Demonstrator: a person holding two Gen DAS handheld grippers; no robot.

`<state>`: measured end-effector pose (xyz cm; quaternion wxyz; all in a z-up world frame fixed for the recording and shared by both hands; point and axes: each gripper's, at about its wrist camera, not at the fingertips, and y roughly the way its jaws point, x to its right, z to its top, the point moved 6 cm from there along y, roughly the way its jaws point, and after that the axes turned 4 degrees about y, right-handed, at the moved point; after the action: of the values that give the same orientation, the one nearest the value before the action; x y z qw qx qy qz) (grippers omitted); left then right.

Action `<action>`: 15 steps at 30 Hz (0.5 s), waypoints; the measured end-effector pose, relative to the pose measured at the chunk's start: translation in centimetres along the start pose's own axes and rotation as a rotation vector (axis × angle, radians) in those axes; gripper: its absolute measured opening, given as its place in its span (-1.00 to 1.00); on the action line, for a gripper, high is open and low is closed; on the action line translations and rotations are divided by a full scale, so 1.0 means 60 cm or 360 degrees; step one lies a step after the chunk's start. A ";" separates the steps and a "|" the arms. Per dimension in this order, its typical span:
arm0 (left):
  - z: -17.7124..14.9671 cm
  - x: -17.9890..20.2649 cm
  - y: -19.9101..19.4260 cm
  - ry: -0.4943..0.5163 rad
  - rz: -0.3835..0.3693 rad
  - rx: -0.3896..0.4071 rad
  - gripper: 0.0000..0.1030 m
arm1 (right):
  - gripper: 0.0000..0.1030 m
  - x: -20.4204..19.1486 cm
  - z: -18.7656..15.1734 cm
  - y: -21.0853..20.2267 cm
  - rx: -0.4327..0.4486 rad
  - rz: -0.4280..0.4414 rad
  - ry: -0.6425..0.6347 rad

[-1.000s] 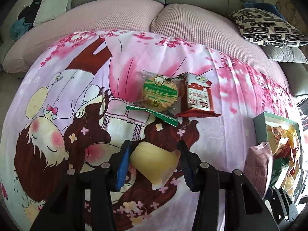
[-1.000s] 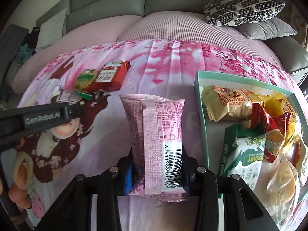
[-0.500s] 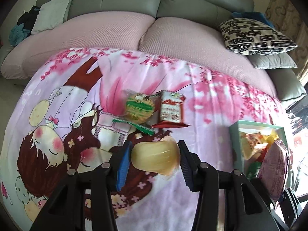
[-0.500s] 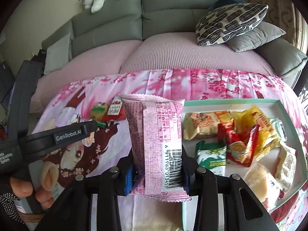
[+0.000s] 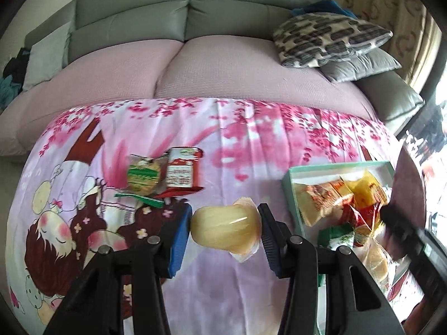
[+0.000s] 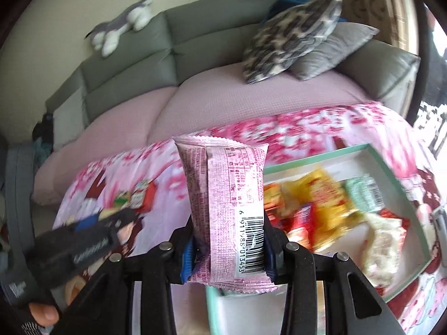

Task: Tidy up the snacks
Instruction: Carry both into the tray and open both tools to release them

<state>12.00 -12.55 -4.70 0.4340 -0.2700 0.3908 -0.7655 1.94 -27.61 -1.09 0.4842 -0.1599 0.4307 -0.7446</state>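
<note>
black fingers (image 5: 178, 240) with blue pads, silver screws, white lettering.

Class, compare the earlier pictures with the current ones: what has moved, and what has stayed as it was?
Both grippers lifted and swung toward the green box. The left gripper still holds the yellow jelly cup, the right gripper the pink packet. Two snacks remain on the blanket.

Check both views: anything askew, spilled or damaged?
Nothing spilled or damaged. Two packets, a green one and a red one, lie on the blanket, outside the tray. Left tool grips a yellow jelly cup sideways; right tool holds a pink packet upright.
</note>
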 end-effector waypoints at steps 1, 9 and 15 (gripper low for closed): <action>-0.001 0.011 0.003 0.0026 -0.0002 -0.0008 -0.04 | -0.20 0.017 0.005 -0.001 0.0007 -0.0026 0.0027; 0.000 0.115 0.030 0.0217 -0.0079 -0.0037 -0.04 | -0.20 0.134 0.029 0.004 -0.0014 -0.0177 0.0249; 0.018 0.189 0.039 0.0333 -0.0141 -0.0027 -0.04 | -0.19 0.196 0.043 0.000 0.0008 -0.0260 0.0303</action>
<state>8.46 -23.59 -5.22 0.3543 -0.2091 0.4283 -0.8046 -2.03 -38.93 -1.70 0.3794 -0.1219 0.4585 -0.7944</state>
